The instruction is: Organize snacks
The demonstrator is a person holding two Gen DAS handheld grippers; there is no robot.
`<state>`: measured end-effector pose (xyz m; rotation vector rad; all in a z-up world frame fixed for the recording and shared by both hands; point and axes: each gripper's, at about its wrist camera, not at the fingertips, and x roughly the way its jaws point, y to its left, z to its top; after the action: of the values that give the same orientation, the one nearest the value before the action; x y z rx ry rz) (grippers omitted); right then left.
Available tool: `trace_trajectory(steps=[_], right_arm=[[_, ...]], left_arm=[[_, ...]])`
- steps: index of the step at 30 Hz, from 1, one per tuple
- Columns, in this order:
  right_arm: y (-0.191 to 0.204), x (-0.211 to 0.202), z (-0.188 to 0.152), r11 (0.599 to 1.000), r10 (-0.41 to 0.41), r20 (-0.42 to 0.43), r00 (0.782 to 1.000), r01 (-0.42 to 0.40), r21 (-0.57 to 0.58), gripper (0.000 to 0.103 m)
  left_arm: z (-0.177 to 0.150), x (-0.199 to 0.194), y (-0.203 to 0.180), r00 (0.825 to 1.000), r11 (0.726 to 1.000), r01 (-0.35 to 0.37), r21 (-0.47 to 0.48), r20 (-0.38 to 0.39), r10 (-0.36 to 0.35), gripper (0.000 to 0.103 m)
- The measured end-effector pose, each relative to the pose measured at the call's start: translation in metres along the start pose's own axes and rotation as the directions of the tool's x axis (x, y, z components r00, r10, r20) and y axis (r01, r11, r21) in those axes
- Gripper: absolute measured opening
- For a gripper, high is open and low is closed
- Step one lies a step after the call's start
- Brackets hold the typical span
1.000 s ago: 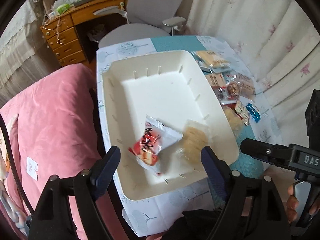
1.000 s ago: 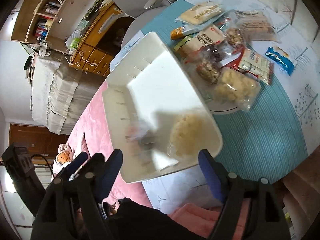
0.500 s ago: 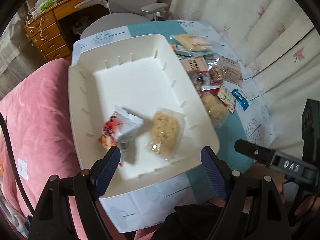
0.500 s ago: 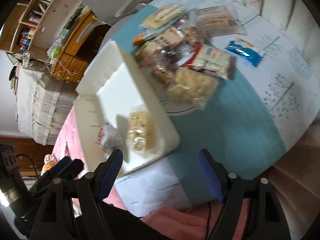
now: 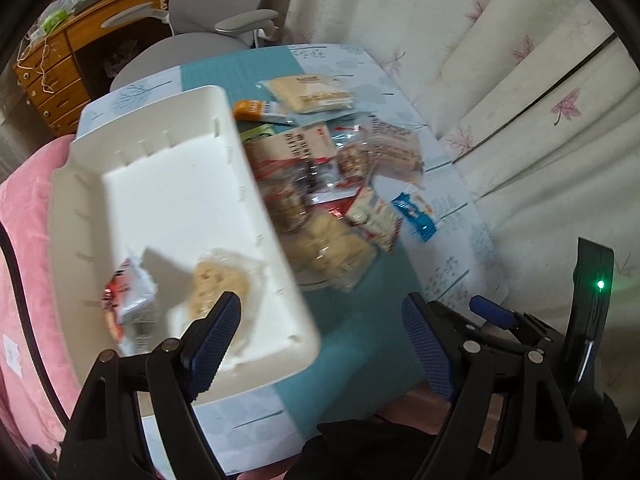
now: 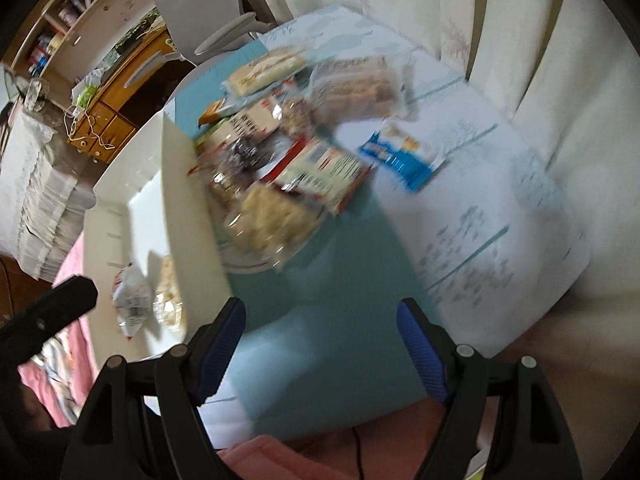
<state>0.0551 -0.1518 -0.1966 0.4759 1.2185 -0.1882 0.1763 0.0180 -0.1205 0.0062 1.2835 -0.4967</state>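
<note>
Both wrist views look steeply down from near above, sharing the white bin (image 5: pixel 256 208) (image 6: pixel 188 208) and snack pile (image 5: pixel 328 184) (image 6: pixel 288 160).

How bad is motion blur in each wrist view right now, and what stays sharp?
Left wrist: snack pile and white bin smeared, the left gripper crisp. Right wrist: heavier smear, blue packet and tablecloth print unreadable, only the right gripper sharp. Both show fisheye bending and dark corners.

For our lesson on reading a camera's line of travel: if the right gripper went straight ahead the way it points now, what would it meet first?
Probably the teal strip of the tablecloth: the open right gripper frames only cloth. The clear pale rice-cracker packet lies beyond. Blur leaves depth unsure.
</note>
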Motion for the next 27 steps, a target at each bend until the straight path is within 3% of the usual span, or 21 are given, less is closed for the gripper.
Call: trace_trajectory(steps=[4, 14, 21, 27], right_arm=[[-0.017, -0.002, 0.016, 0.998, -0.015, 0.029, 0.999, 0.017, -0.067, 0.079], [-0.057, 0.012, 0.055, 0.982, -0.014, 0.007, 1.000, 0.015, -0.188, 0.079], [-0.071, 0.037, 0.079, 0.945, -0.060, -0.016, 0.998, 0.051, -0.324, 0.079], [-0.070, 0.056, 0.089, 0.884, -0.039, 0.013, 0.999, 0.041, -0.466, 0.079]], left_arm=[[0.013, 0.011, -0.020, 0.998, 0.998, 0.055, -0.038, 0.022, -0.054, 0.081], [0.042, 0.060, -0.056, 0.999, 0.987, 0.039, -0.155, -0.027, -0.043, 0.081], [0.052, 0.086, -0.062, 0.996, 0.966, -0.008, -0.257, -0.091, -0.016, 0.081], [0.069, 0.115, -0.063, 0.988, 0.943, -0.062, -0.328, -0.151, 0.013, 0.081]])
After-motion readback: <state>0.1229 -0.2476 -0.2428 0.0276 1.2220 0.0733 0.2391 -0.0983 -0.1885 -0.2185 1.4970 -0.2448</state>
